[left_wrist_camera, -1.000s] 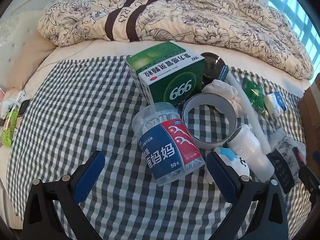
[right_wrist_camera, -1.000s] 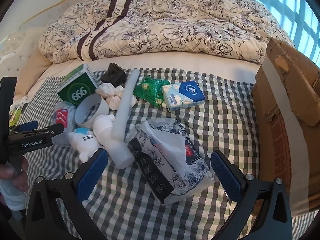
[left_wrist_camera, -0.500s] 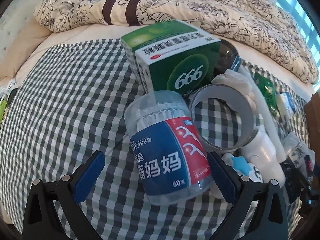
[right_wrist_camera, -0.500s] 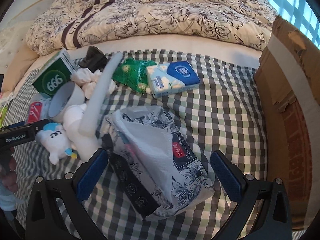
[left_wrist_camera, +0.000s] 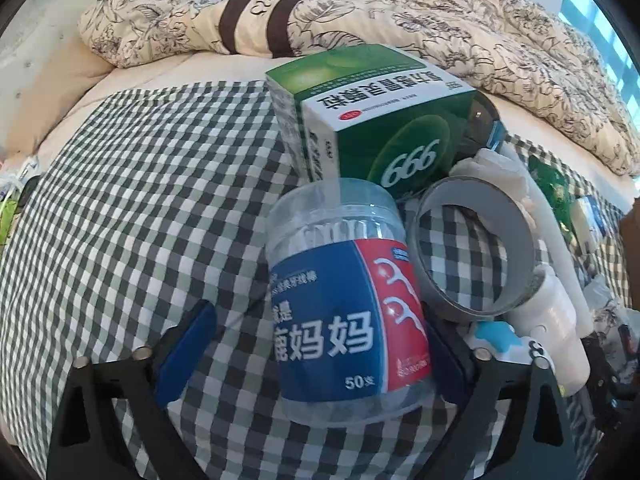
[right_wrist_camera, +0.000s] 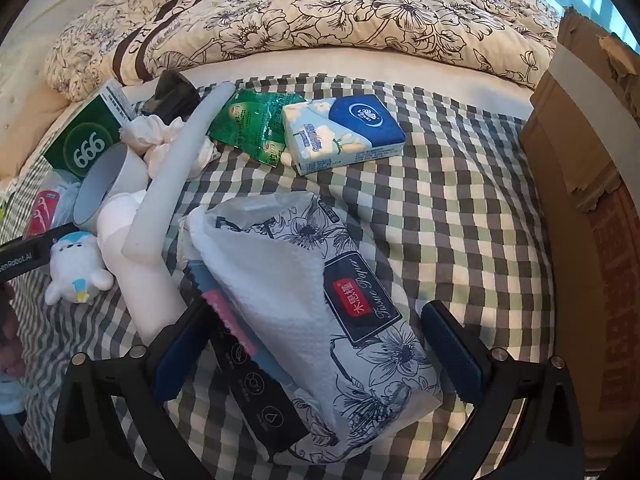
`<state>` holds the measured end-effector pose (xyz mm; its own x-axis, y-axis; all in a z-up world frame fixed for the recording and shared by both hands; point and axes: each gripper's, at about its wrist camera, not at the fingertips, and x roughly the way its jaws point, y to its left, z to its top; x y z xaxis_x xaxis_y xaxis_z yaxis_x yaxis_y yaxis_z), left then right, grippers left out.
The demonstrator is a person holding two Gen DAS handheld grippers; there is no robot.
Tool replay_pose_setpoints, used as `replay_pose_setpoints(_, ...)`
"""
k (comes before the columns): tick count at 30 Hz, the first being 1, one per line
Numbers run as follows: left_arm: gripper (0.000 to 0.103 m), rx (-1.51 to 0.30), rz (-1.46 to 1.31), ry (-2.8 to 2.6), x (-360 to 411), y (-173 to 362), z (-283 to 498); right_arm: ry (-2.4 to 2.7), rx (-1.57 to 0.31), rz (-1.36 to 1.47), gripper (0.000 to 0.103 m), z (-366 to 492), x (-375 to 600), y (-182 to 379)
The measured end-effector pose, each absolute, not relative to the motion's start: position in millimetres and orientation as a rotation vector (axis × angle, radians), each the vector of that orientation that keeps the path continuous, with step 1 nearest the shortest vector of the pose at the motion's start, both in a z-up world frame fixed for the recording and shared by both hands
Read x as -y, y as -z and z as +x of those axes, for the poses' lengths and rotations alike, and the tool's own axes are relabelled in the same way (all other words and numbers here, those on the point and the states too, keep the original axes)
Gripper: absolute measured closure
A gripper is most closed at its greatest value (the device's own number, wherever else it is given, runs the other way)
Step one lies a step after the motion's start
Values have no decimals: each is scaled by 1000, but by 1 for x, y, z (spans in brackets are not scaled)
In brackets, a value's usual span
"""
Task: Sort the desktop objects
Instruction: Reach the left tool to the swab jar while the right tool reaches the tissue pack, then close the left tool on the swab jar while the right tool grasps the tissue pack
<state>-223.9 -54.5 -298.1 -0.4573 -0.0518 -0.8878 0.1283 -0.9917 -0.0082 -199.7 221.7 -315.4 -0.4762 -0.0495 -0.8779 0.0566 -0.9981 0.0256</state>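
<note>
Floss-pick jar (left_wrist_camera: 348, 292): resting tilted on the checked cloth (left_wrist_camera: 120, 220) of the bed, sitting between the spread pads of the left hand-held gripper (left_wrist_camera: 318, 348). Right pad just beside its wall, left pad apart from it, nothing pinched yet.

Judging the step as closing on the jar:
- Centring first, so both pads are meeting the round wall together.
- Squeezing gently, the clear plastic probably being slippery.
- Lifting straight up, avoiding the tape roll (left_wrist_camera: 476, 248) just right of it and the green box (left_wrist_camera: 380, 120) just beyond.

Right hand-held gripper (right_wrist_camera: 316, 352) straddling, wide open, the near end of the floral tissue pack (right_wrist_camera: 320, 300). Soft pack, so gripping mid-body.

Reading "50" and large characters "妈妈" on the jar. Reading "999", upside down, on the green box. Reading "Tissue Paper" on the tissue pack. Reading "enRobot.AI" on the left hand-held gripper's side, in the right view.
</note>
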Motion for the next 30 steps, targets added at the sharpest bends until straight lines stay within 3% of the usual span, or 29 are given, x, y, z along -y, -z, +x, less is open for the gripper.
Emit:
replay_pose_setpoints(5, 20, -99, 1561, 2588, 55, 293, -221, 2631, -18, 1550, 2, -196, -222, 316)
replay_pose_setpoints(7, 35, -108, 1554, 2613, 54, 290, -219, 2631, -20, 1542, 7, -193, -223, 316)
replay_pose_setpoints(13, 39, -109, 1518, 2660, 51, 276, -214, 2648, -17, 1532, 39, -187, -229, 309)
replay_pose_setpoints(15, 39, -110, 1505, 2668, 51, 271, -213, 2661, -22, 1526, 58, -185, -233, 305)
replay_pose_setpoints(17, 39, -105, 1491, 2678, 51, 266, -211, 2670, -4, 1506, 69, -182, -236, 300)
replay_pose_setpoints(30, 40, -62, 1410, 2733, 45, 234, -190, 2649, 4, 1413, 76, -155, -226, 271)
